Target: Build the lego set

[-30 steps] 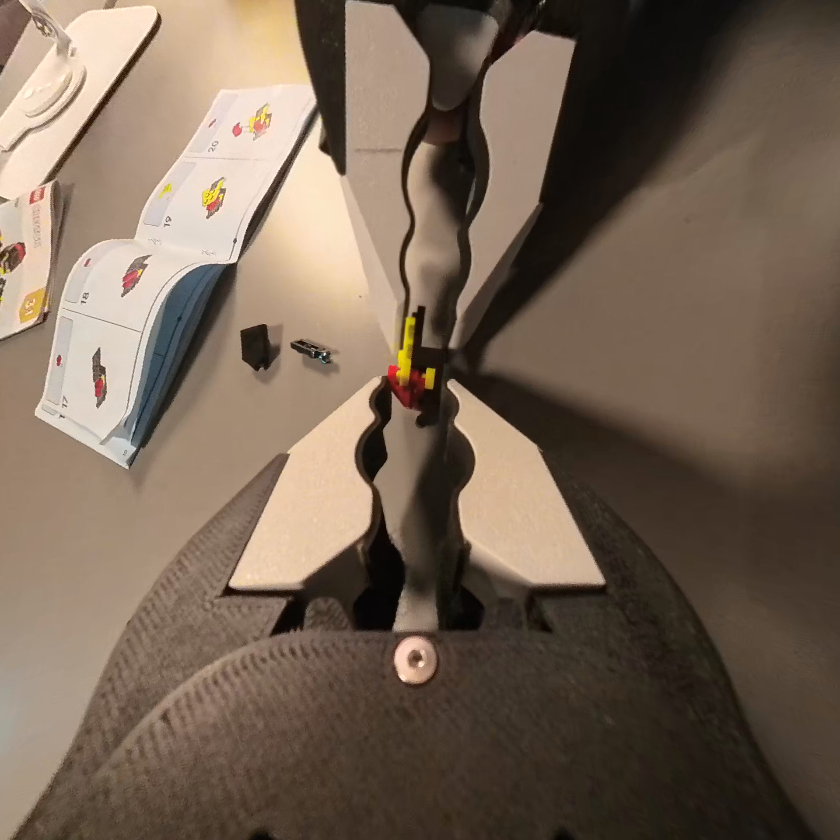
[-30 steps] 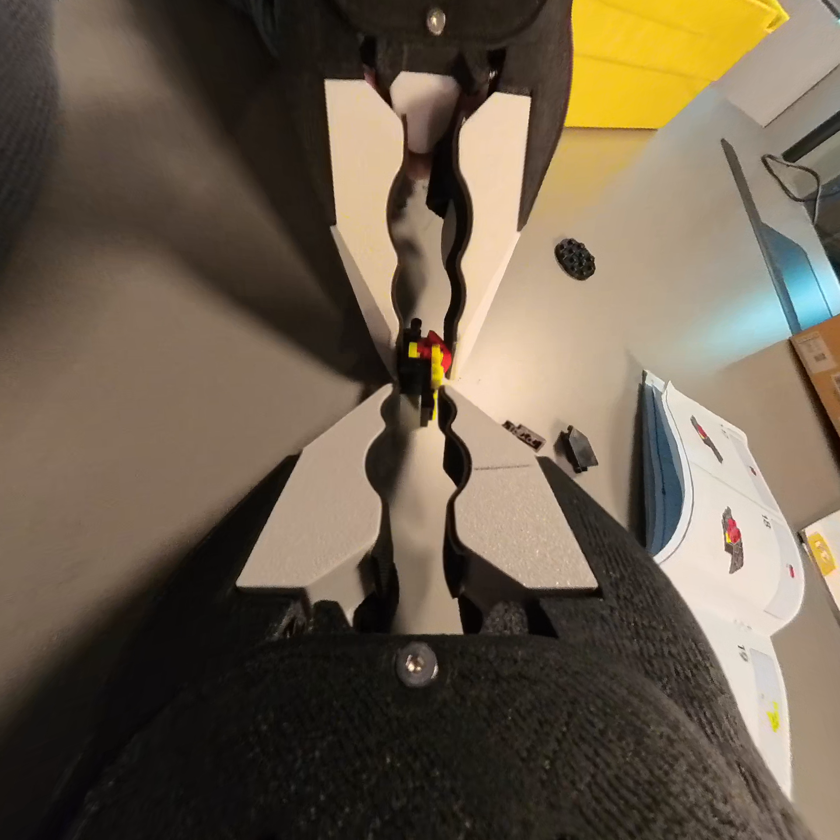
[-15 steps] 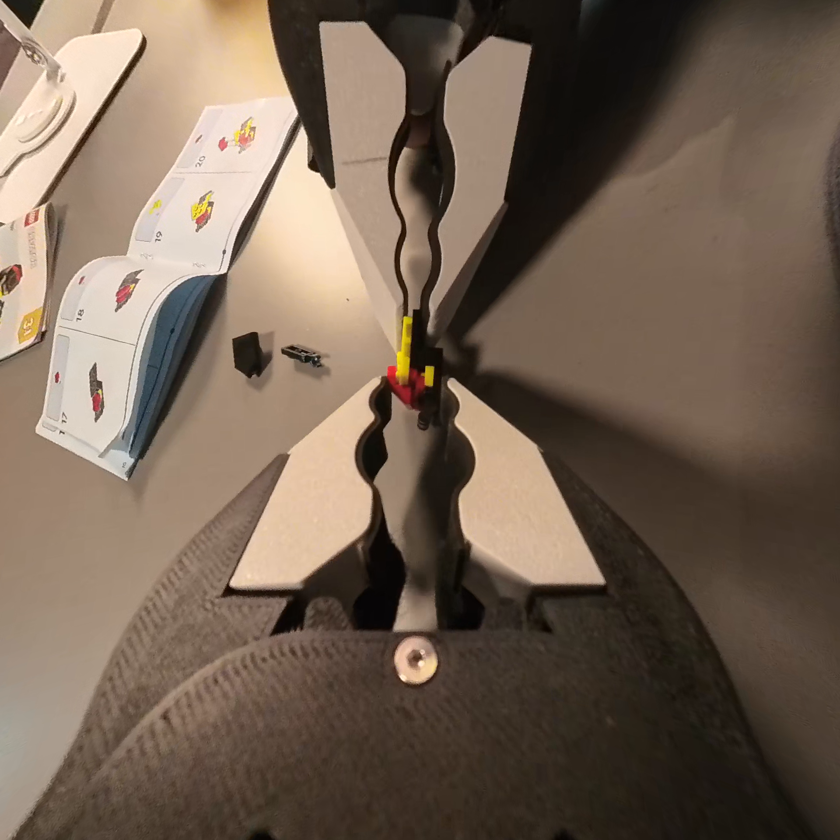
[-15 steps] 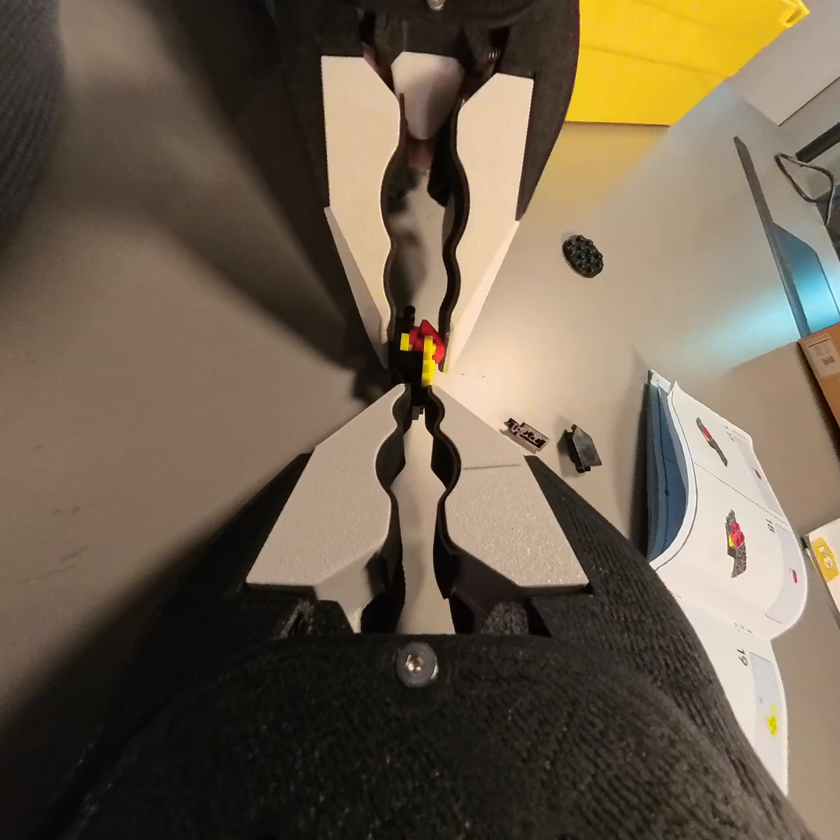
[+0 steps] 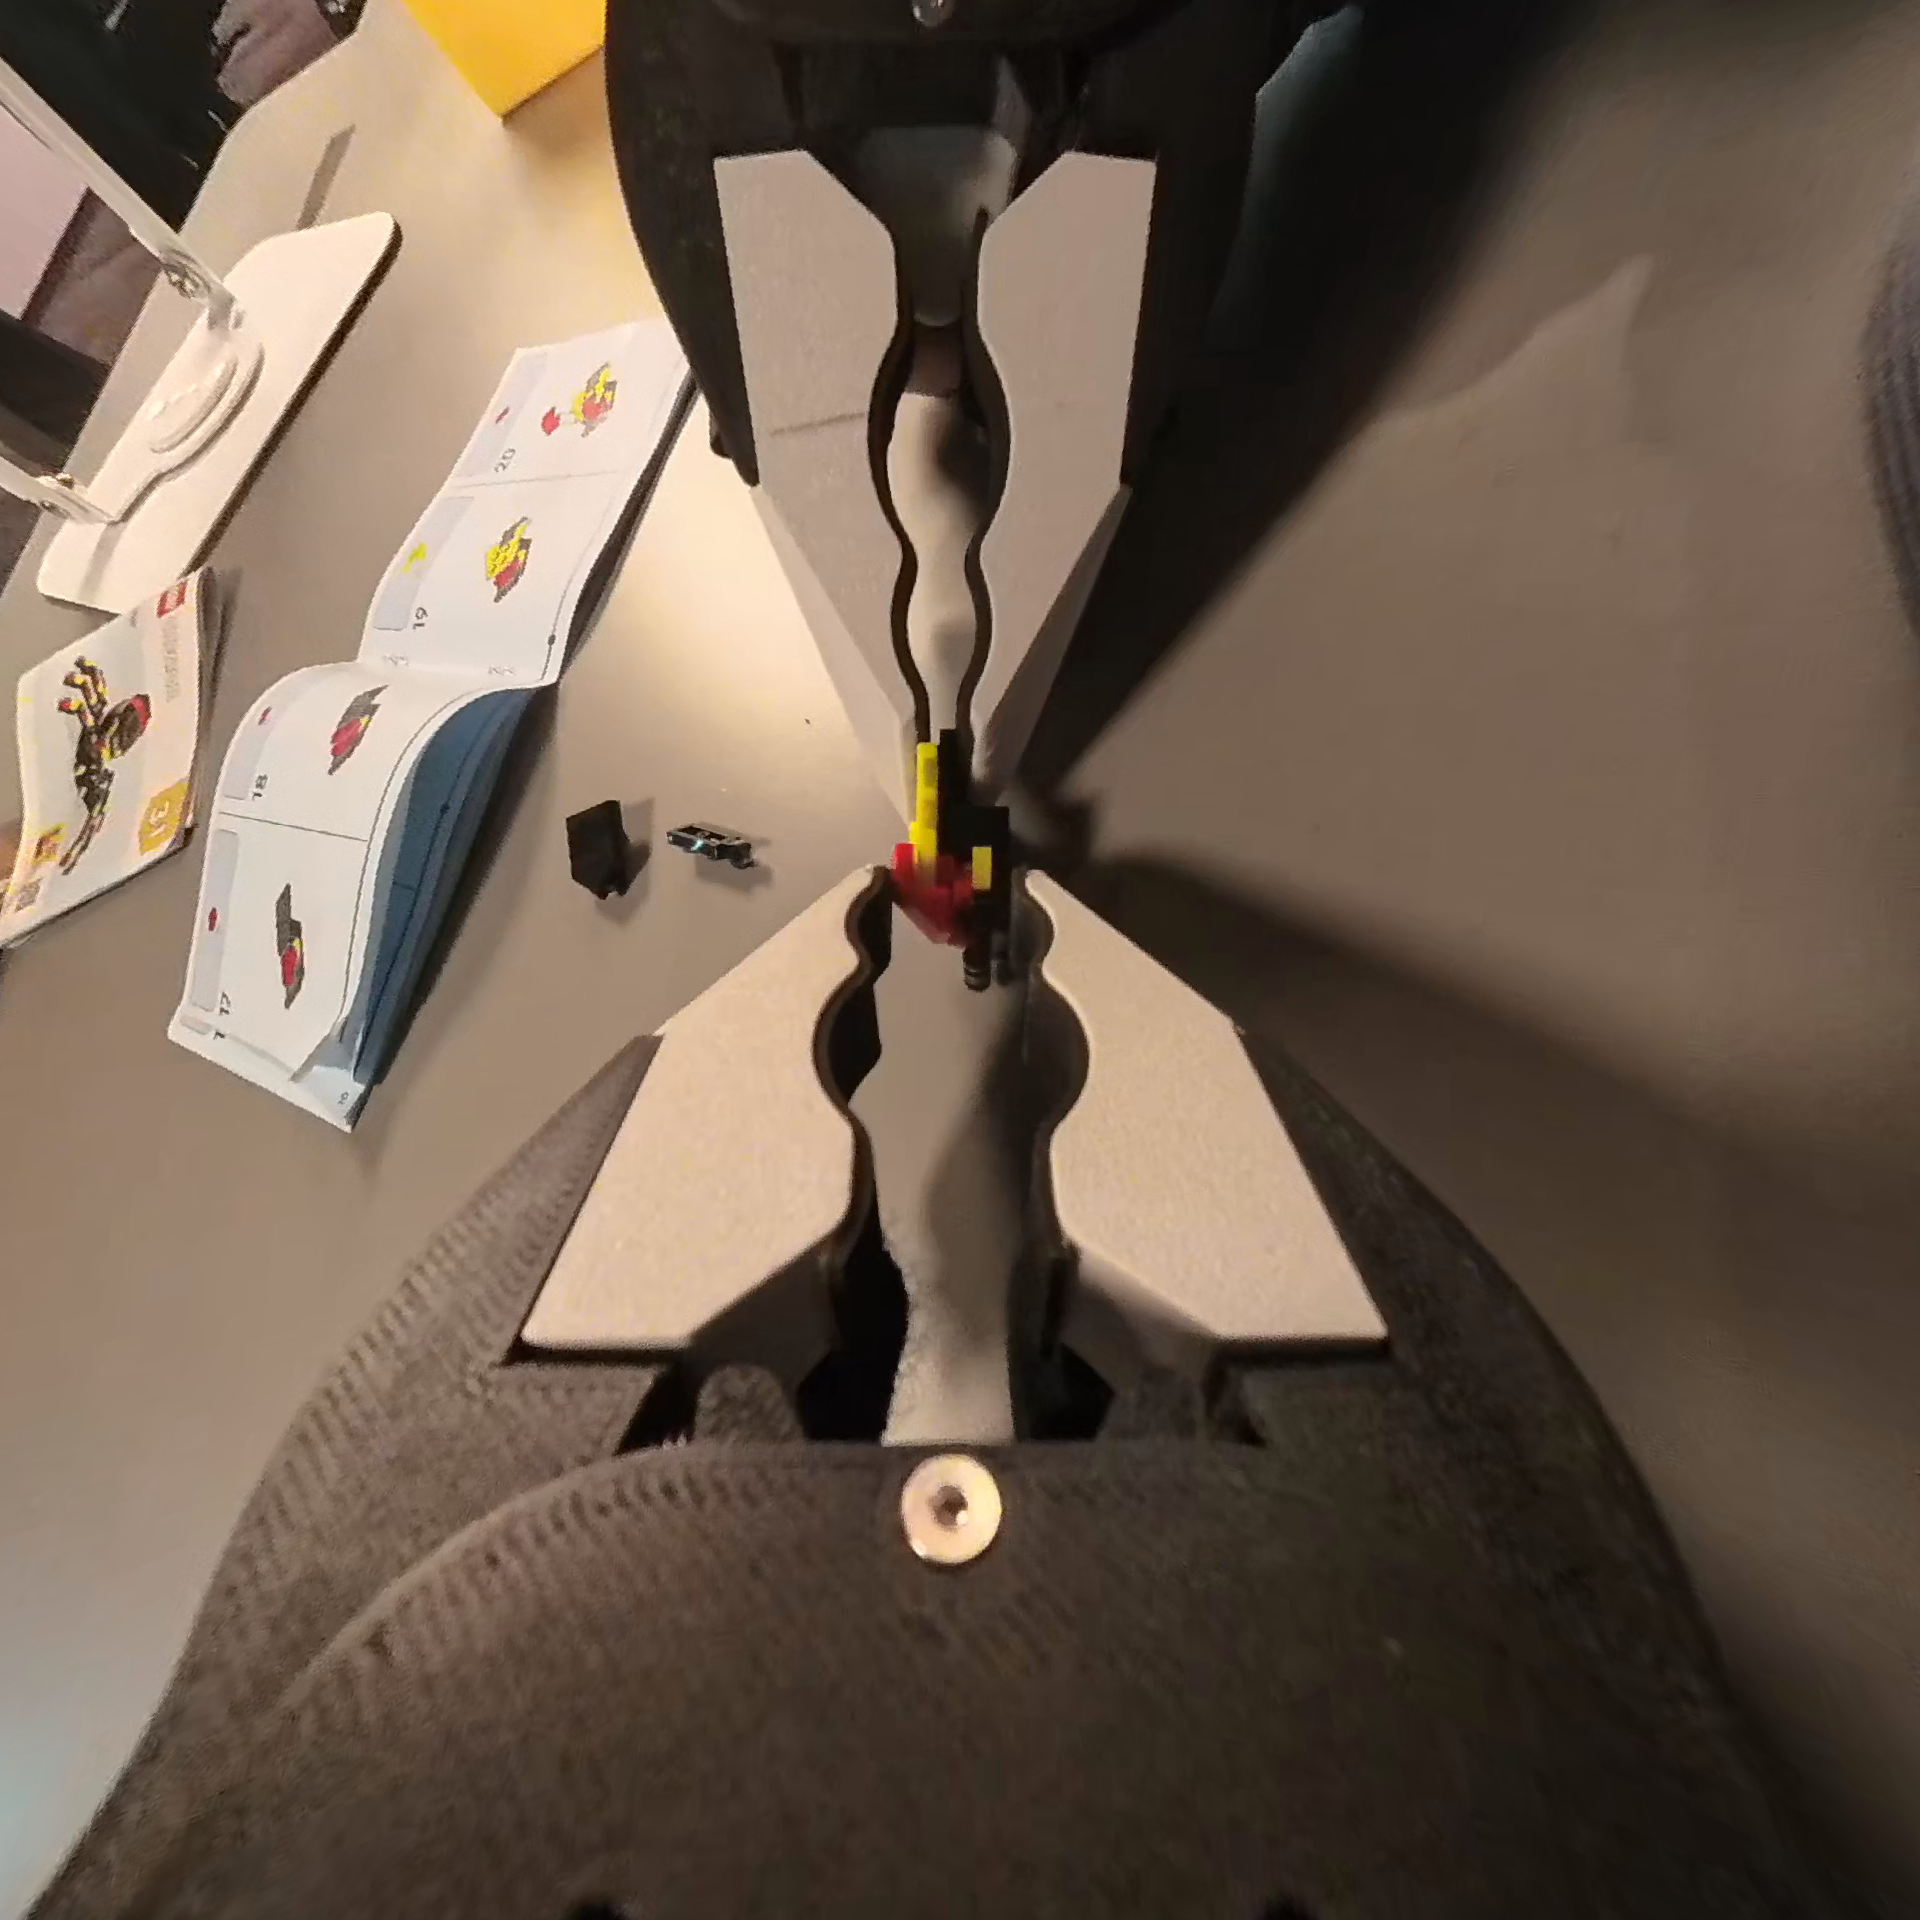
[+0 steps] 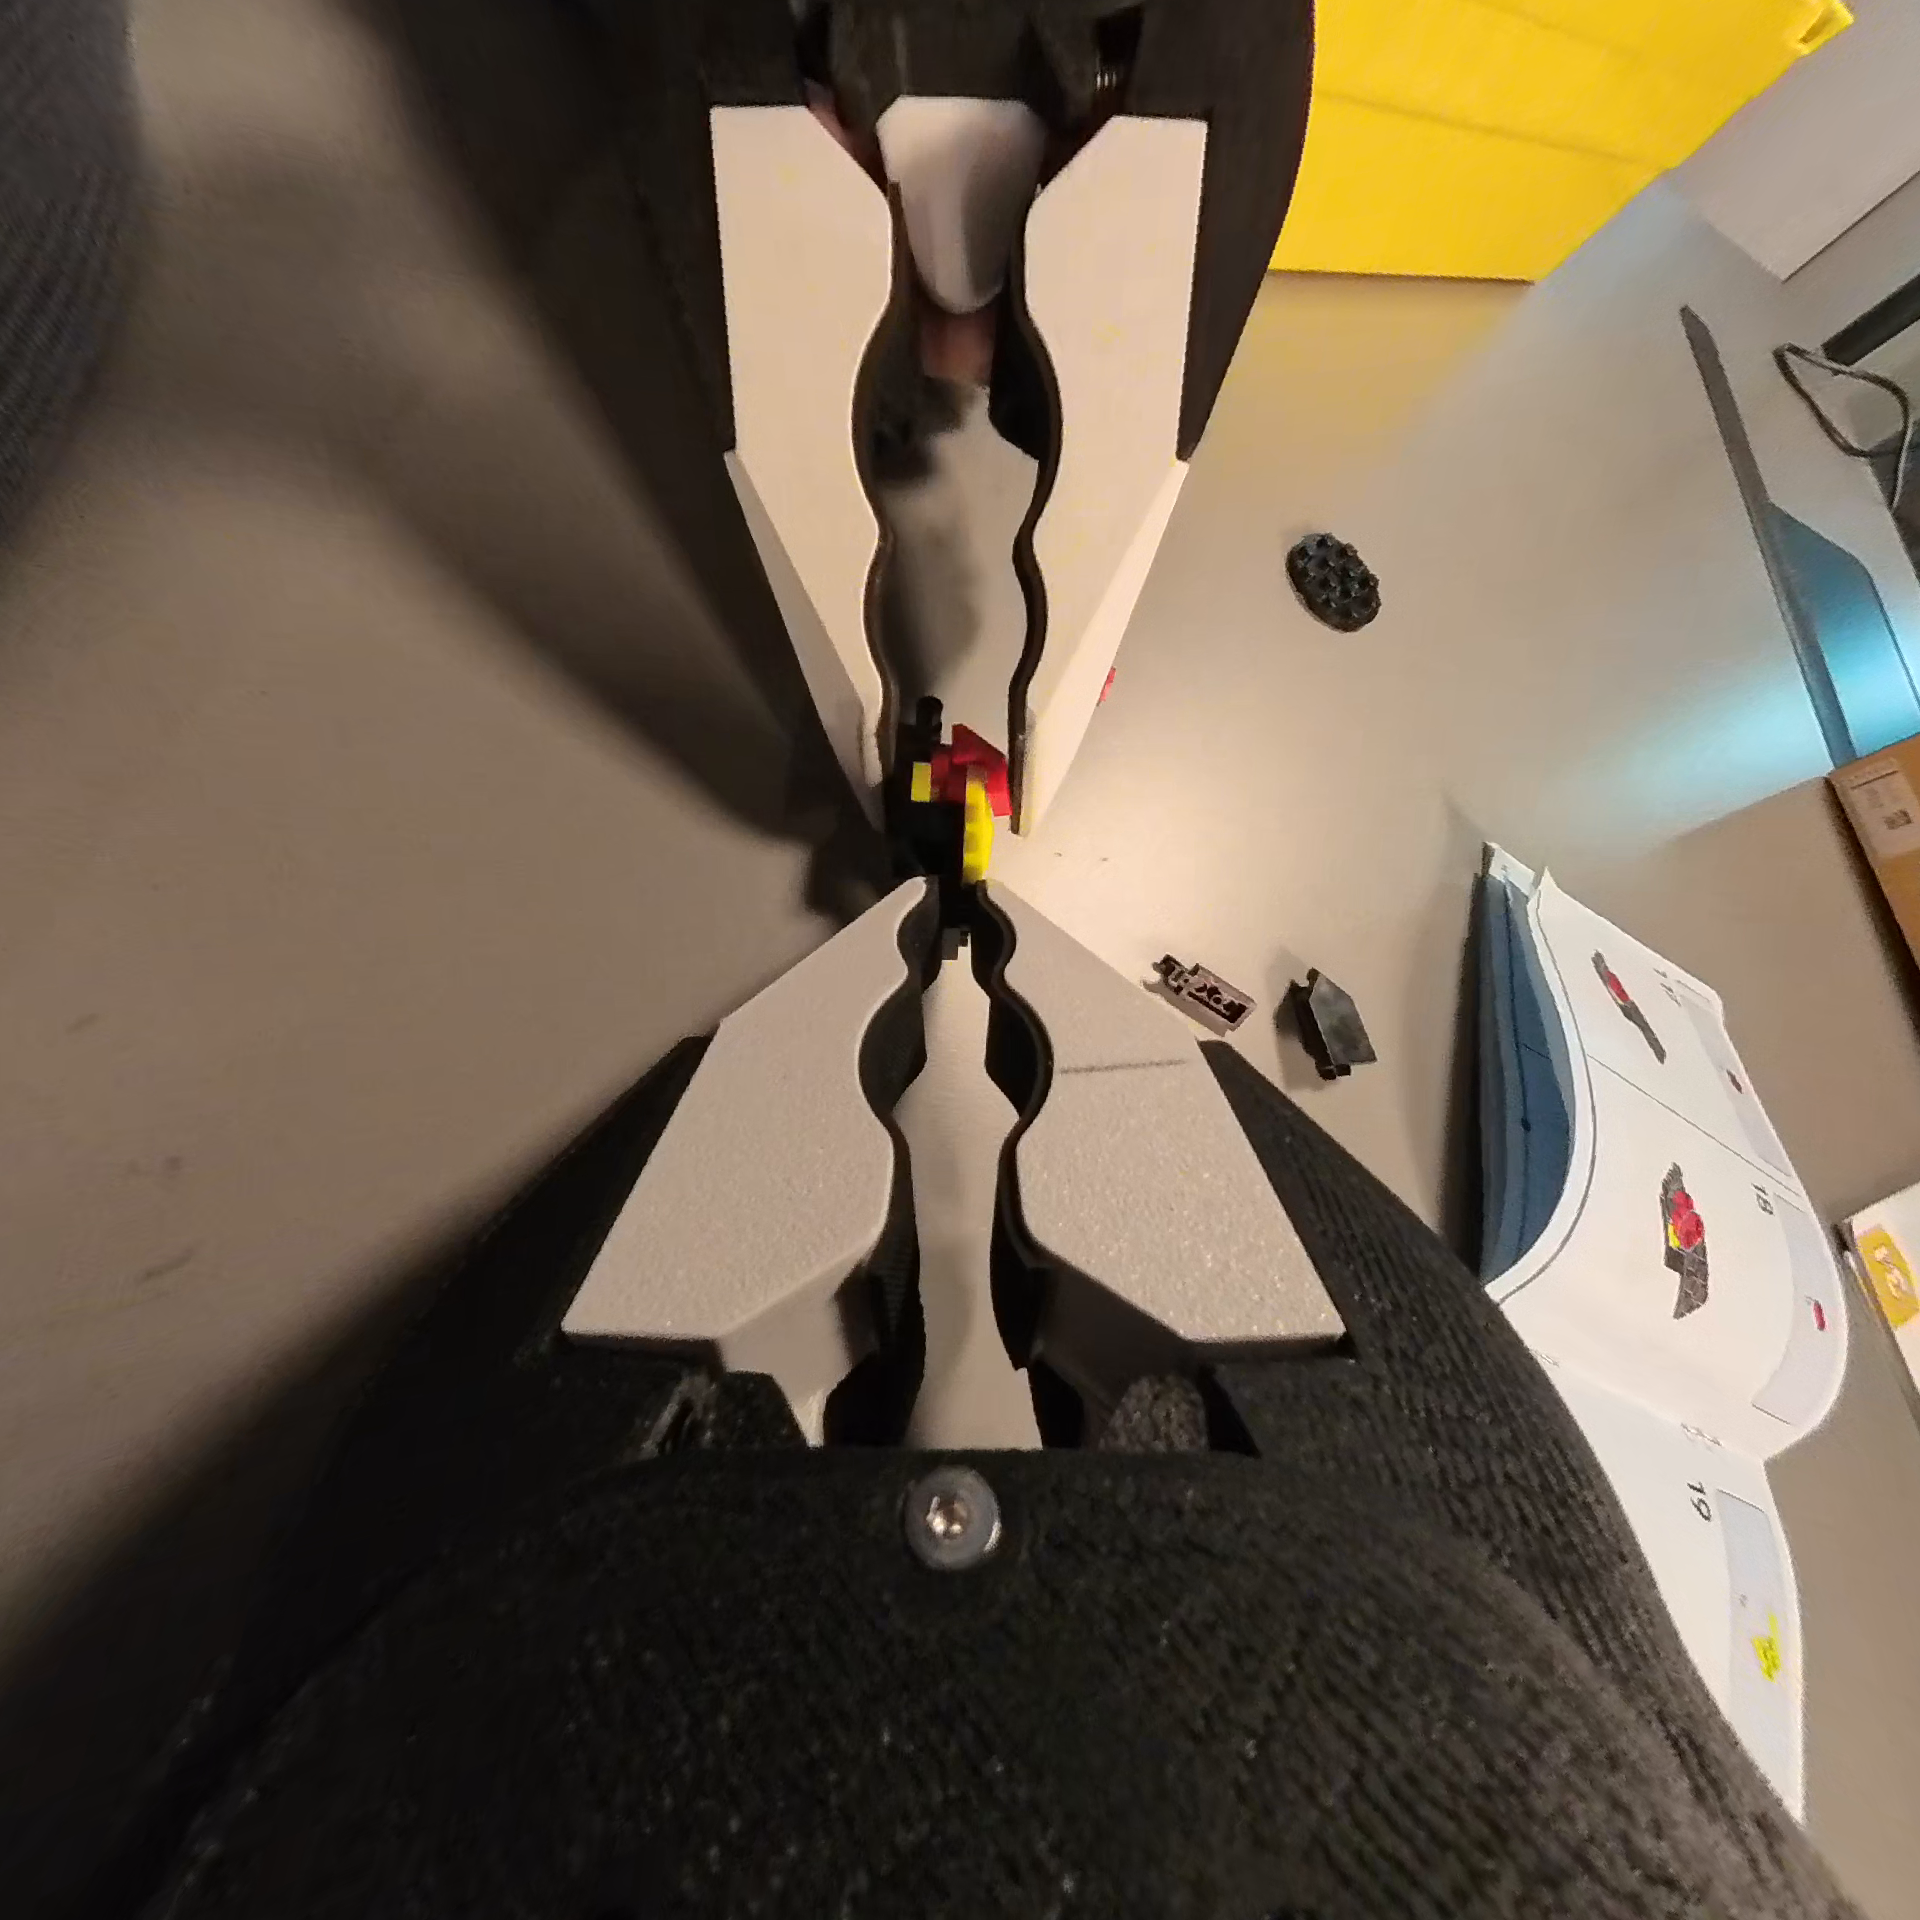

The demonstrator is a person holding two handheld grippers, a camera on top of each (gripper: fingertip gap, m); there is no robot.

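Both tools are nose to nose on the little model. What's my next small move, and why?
Probably press the two tools gently together to seat the joint. The right tool looks pinched on the black end of the small red, yellow and black brick assembly; the left tool has its tips around the red end, though whether it grips is unclear.

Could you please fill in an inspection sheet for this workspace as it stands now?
Surface: grey table, matte, shadowed.
Job's things: small red, yellow and black lego assembly held over the table; open instruction booklet; black slope piece; small dark flat piece; round black studded piece.
Clutter: second leaflet; white stand base; yellow bin; cardboard box.
Grippers: left gripper and right gripper face tip to tip, both gripping the assembly.
Cables: black cable.
Surroundings: nothing seen.
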